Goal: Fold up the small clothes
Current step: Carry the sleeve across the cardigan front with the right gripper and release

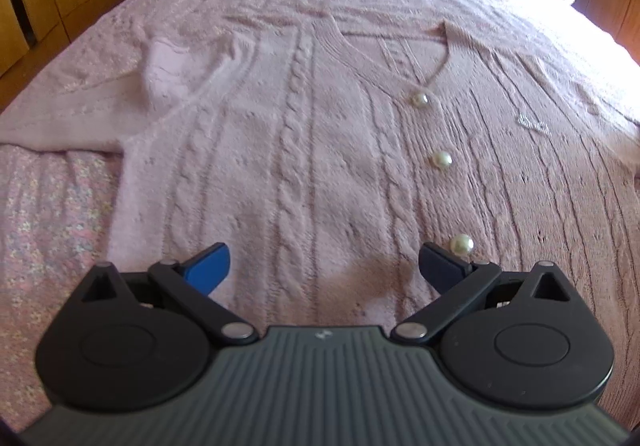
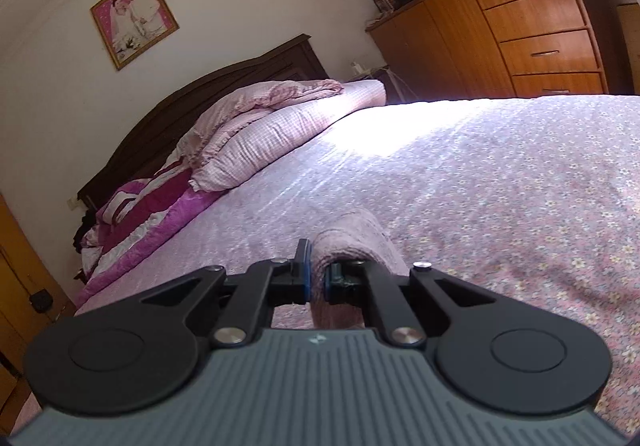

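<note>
The pink cable-knit cardigan (image 1: pixel 304 134) lies flat on the bed (image 2: pixel 500 174), the left hand-held gripper (image 1: pixel 324 266) spread wide over its lower front, while the right hand-held gripper (image 2: pixel 316 278) pinches a fold of pink knit, open bedspread beyond it.

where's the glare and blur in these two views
Right wrist view: sunlight blows out the bedspread near the pillow; the pinched pink knit is soft. Left wrist view: even light, fisheye bends the cardigan, gripper shadow by the lowest pearl button.
</note>
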The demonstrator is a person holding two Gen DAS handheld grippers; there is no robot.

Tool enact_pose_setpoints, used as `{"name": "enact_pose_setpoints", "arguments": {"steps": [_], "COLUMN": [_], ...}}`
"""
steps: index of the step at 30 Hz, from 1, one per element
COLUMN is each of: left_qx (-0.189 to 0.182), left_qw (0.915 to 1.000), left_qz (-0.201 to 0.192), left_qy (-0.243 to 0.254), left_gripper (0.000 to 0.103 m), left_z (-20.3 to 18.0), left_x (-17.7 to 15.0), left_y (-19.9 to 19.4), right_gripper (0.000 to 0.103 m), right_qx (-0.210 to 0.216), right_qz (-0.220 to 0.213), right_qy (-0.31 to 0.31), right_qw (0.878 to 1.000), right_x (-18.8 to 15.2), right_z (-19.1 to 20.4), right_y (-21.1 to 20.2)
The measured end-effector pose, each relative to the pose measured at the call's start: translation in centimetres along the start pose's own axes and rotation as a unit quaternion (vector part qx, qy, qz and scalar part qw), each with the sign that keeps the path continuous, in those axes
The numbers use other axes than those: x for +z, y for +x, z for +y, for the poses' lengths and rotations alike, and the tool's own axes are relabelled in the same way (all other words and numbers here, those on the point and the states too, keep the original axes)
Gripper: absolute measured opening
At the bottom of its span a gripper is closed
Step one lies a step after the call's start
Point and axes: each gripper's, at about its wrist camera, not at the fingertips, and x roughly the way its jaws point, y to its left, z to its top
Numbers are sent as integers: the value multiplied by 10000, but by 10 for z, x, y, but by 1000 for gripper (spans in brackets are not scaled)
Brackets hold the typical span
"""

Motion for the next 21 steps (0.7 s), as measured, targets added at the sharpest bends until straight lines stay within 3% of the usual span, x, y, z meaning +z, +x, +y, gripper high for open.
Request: {"name": "enact_pose_setpoints", "arguments": {"steps": [5, 21], "left_qx": [36, 9], "left_qw": [9998, 9991], "left_qz": [-66, -419], "left_qy": [-178, -101], "left_gripper": [102, 102], "left_z": [13, 50], "left_x": [5, 25], "left_y": [-10, -28], "right_gripper": [6, 6], "right_qx": [286, 860], "right_qz": [-79, 136], "right_qy": [-564, -670], "right_qw": [9980, 9939], "right_x": [-16, -46], "right_z": [60, 206], "right_y": [-17, -14]}}
